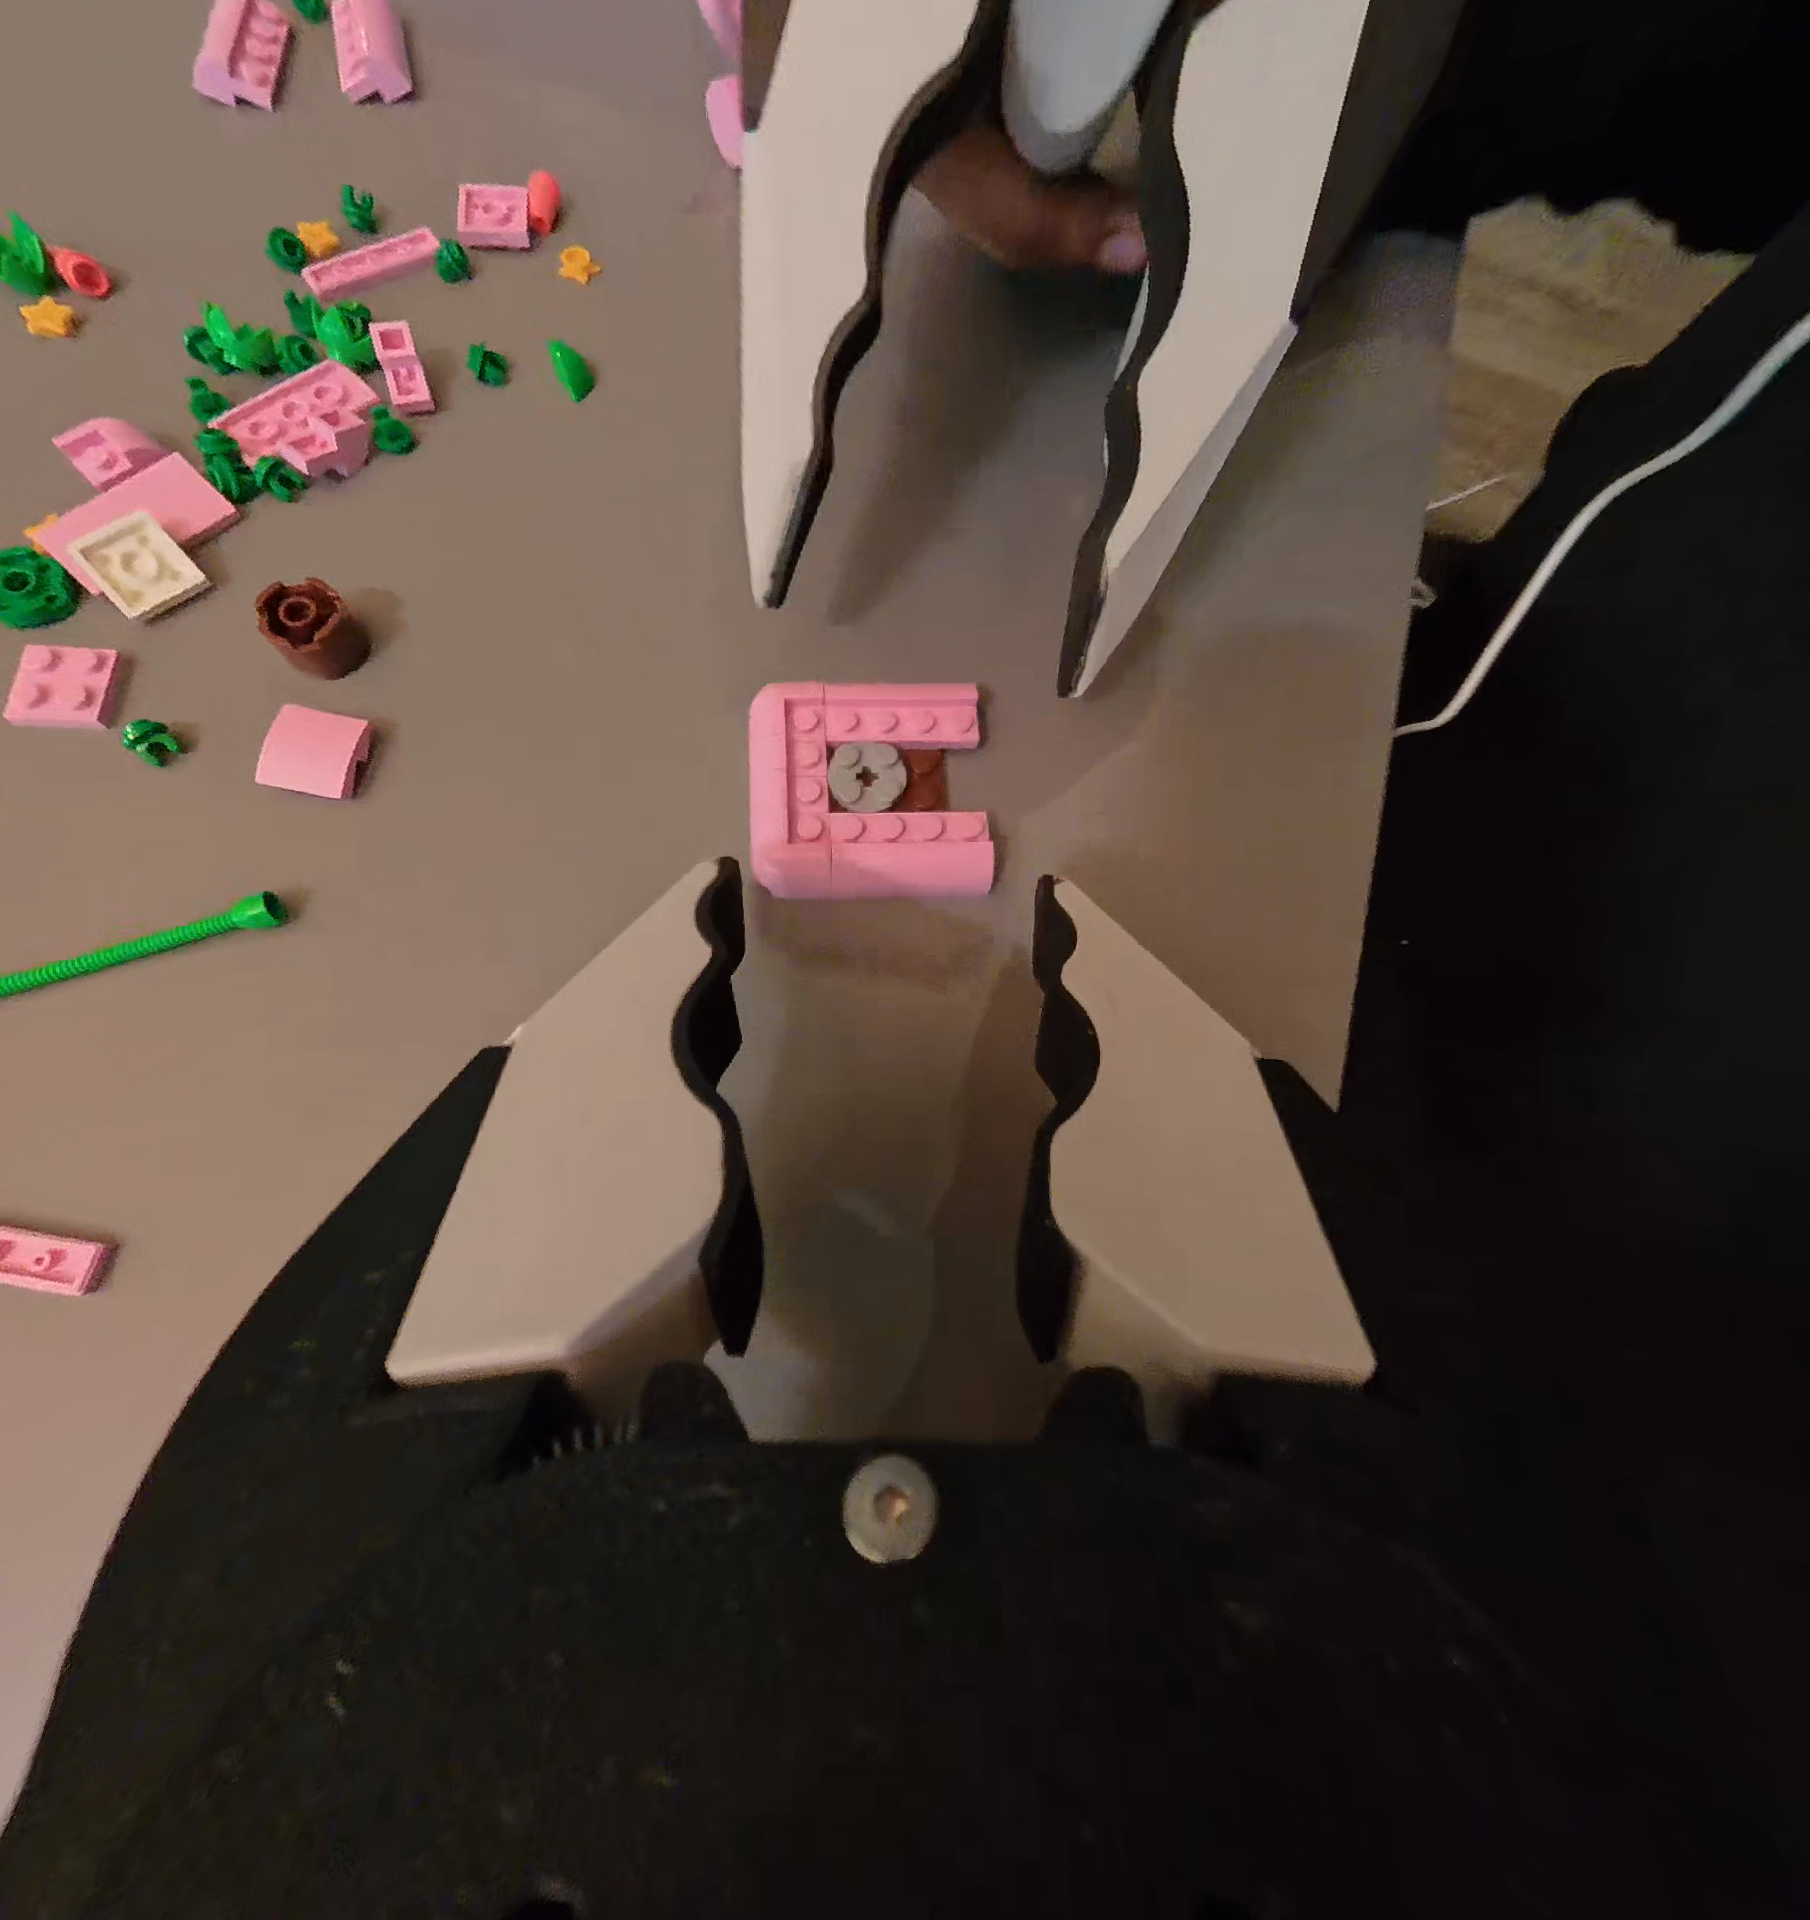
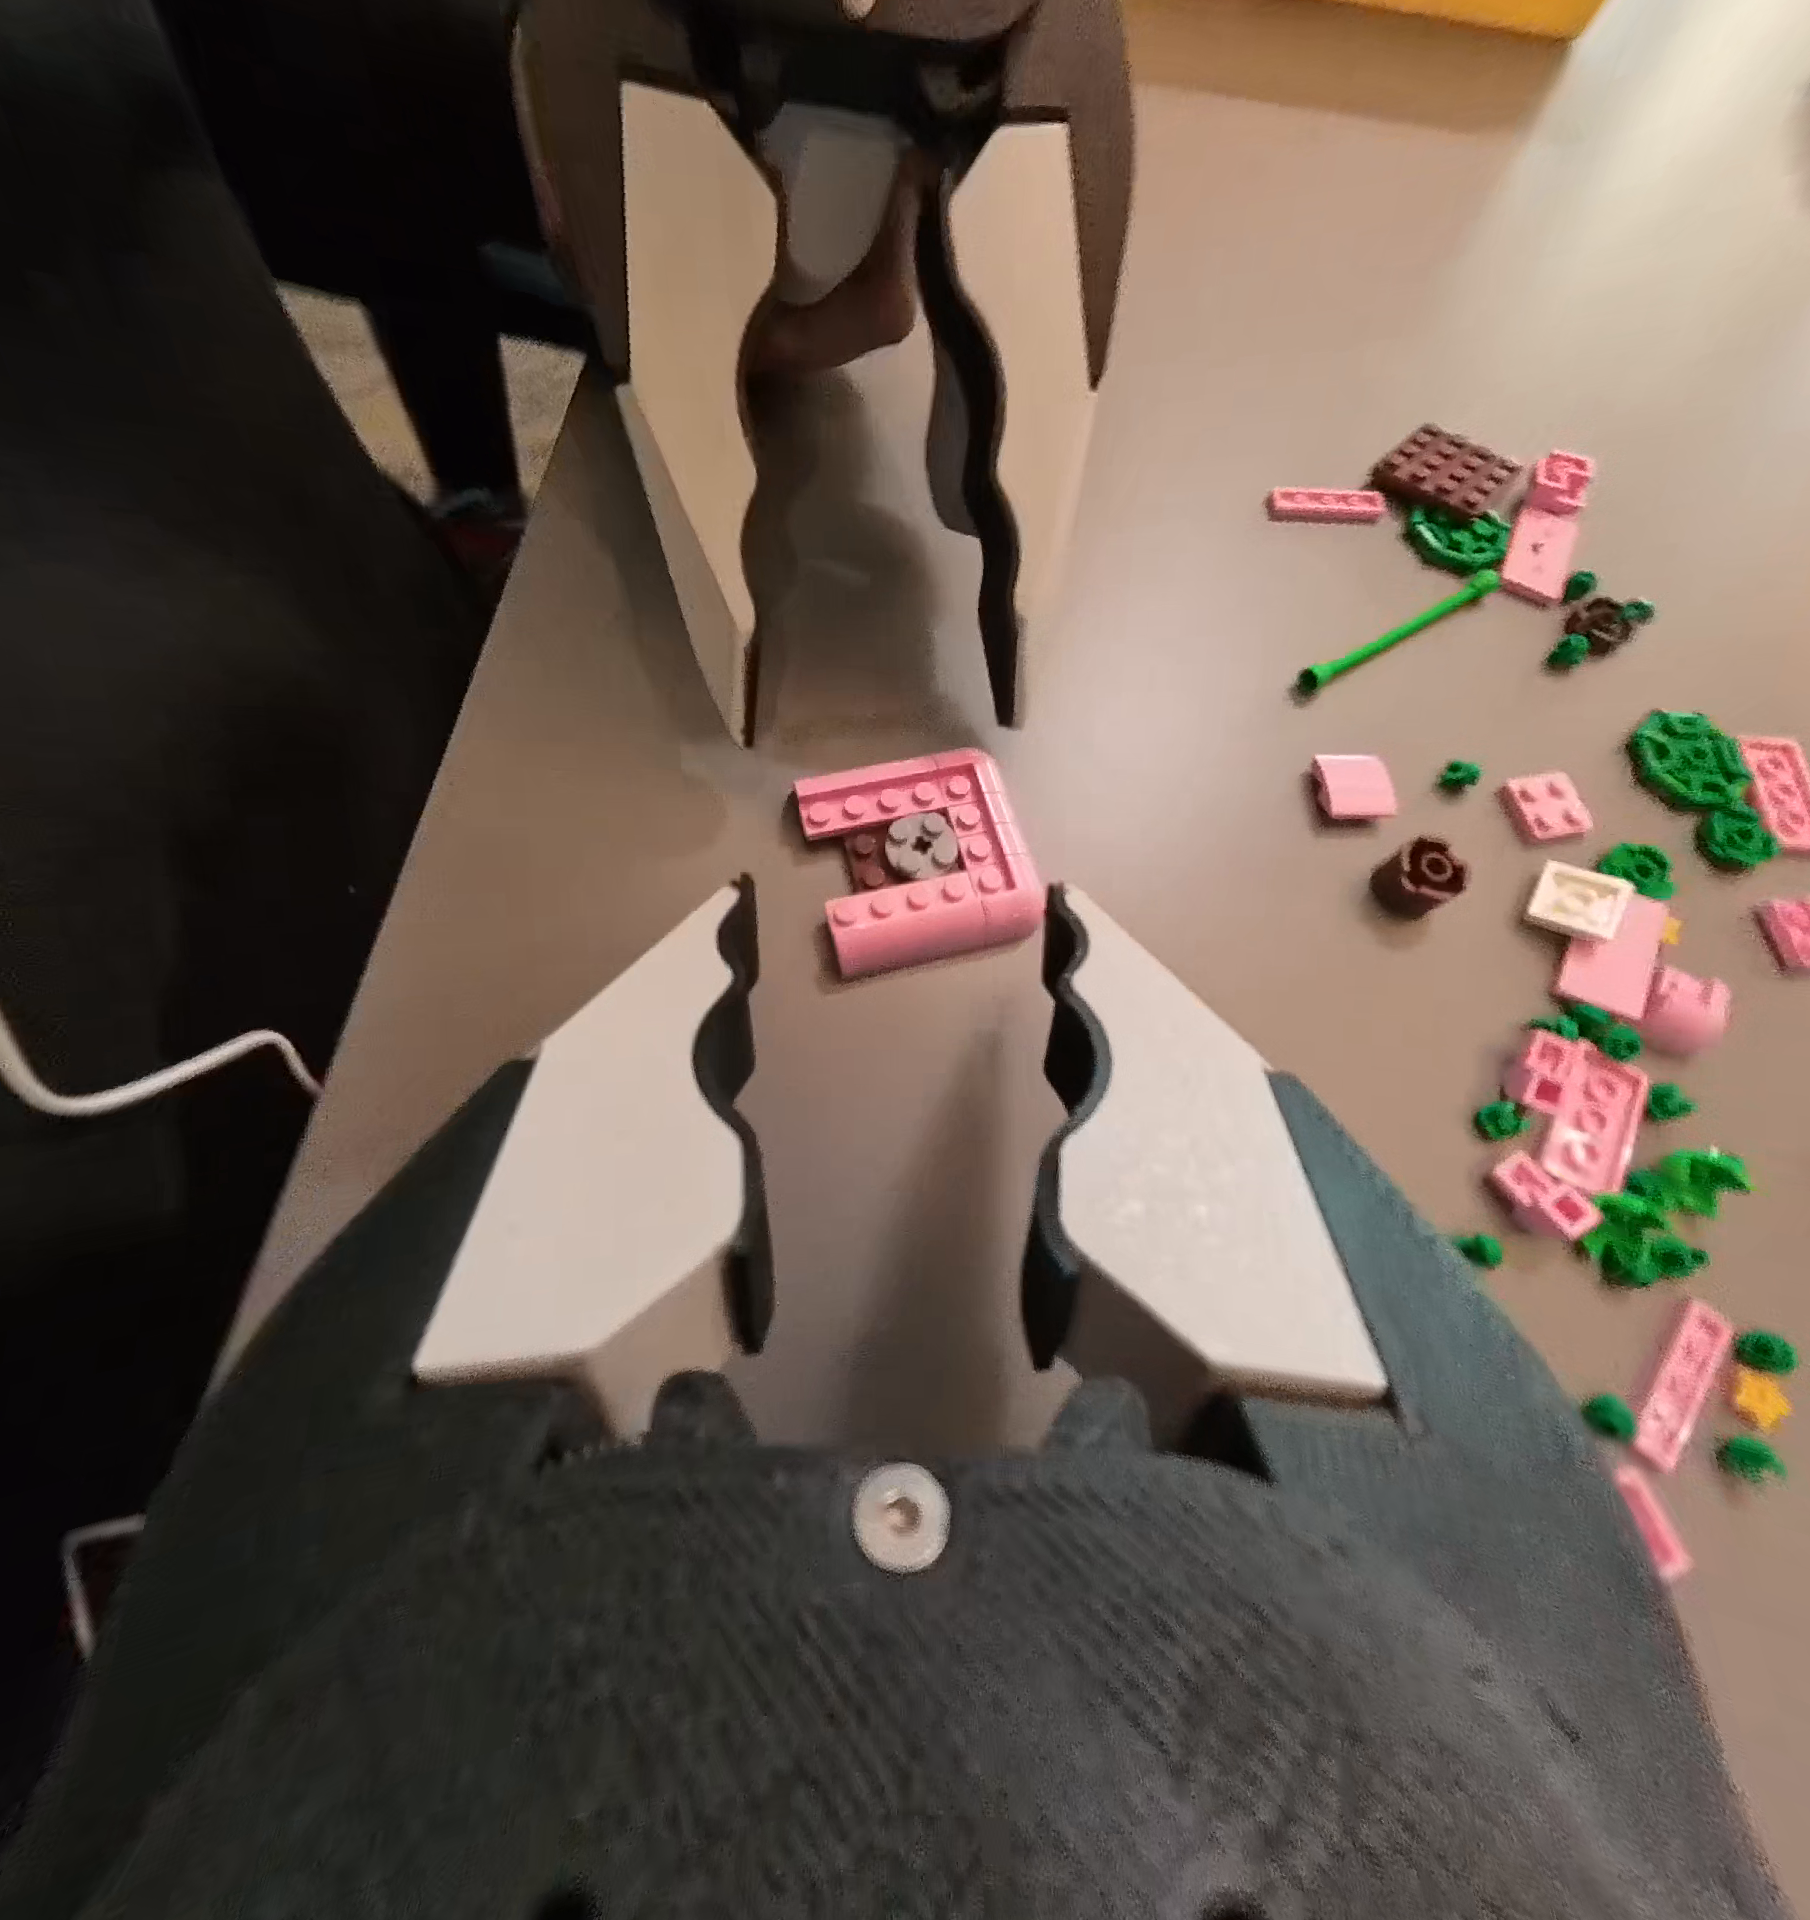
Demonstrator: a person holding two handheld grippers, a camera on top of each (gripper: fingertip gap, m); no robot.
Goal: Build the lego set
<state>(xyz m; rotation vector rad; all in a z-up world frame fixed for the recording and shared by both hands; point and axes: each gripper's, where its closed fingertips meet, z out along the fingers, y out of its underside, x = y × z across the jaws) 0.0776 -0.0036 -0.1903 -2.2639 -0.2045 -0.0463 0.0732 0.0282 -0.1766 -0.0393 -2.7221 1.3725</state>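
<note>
A pink C-shaped lego build (image 1: 870,790) with a grey round piece and a brown plate in its middle lies on the grey table, near the table's edge. My left gripper (image 1: 885,883) is open and empty, its tips just short of the build. My right gripper (image 1: 916,644) faces it from the far side, also open and empty. In the right wrist view the same build (image 2: 922,862) lies just ahead of my right gripper (image 2: 896,894), and the left gripper (image 2: 875,727) stands open beyond it. The build sits between the two grippers, touched by neither.
Loose pink, green, orange and red pieces (image 1: 288,395) lie scattered on the table. Among them are a brown round brick (image 1: 309,623), a pink curved piece (image 1: 314,750), a white plate (image 1: 137,566) and a green stem (image 1: 122,951). The table edge (image 1: 1389,727) and a white cable (image 1: 1566,561) are close by. Left tips to right tips: about 5 cm.
</note>
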